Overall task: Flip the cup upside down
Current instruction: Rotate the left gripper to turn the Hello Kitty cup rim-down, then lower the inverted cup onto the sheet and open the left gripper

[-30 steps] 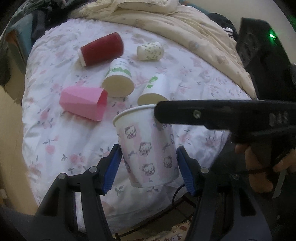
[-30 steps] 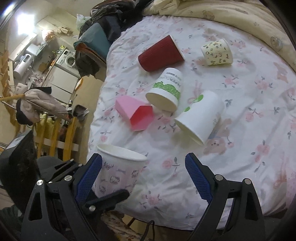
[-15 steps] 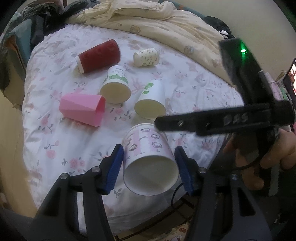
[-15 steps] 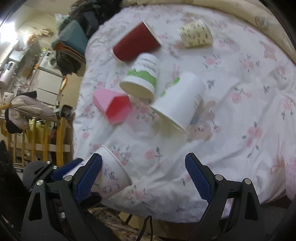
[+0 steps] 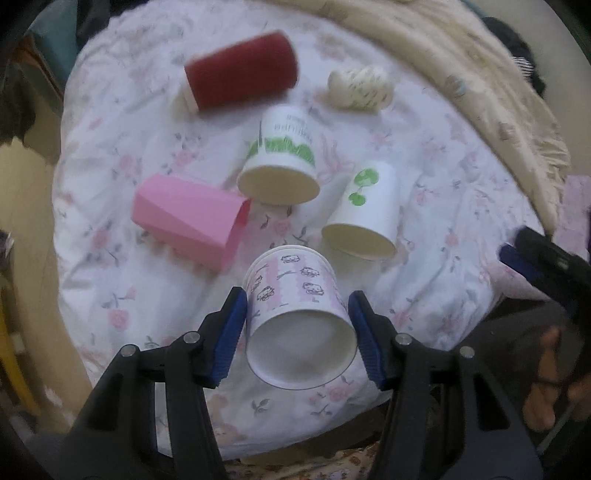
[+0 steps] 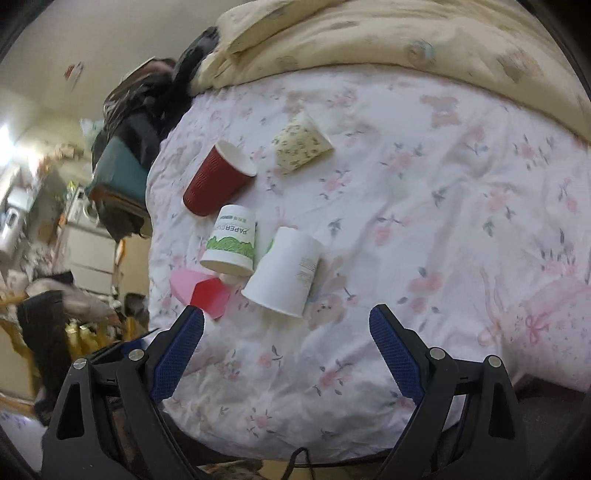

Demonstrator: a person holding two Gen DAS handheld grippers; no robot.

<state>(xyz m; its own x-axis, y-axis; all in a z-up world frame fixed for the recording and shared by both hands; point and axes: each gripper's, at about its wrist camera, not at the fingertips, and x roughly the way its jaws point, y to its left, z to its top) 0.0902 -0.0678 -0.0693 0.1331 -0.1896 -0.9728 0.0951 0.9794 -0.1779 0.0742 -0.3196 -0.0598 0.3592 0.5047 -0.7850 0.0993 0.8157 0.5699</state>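
My left gripper (image 5: 297, 328) is shut on a white paper cup with pink stripes and cat figures (image 5: 295, 291). The cup is tilted, its open mouth toward the camera and its base toward the bed, near the bed's front edge. My right gripper (image 6: 286, 332) is open and empty above the front of the floral sheet (image 6: 443, 206). Part of it shows at the right of the left wrist view (image 5: 543, 266). The held cup is out of sight in the right wrist view.
Several cups lie on their sides on the bed: a red ribbed cup (image 5: 240, 72), a small patterned cup (image 5: 360, 86), a green-and-white cup (image 5: 282, 162), a white cup with green dots (image 5: 365, 214) and a pink cup (image 5: 188, 218). A beige quilt (image 6: 369, 33) covers the far side.
The held cup turned from upright to tilted with its mouth toward the camera. My right gripper drew away to the right and swung to face further up the bed.
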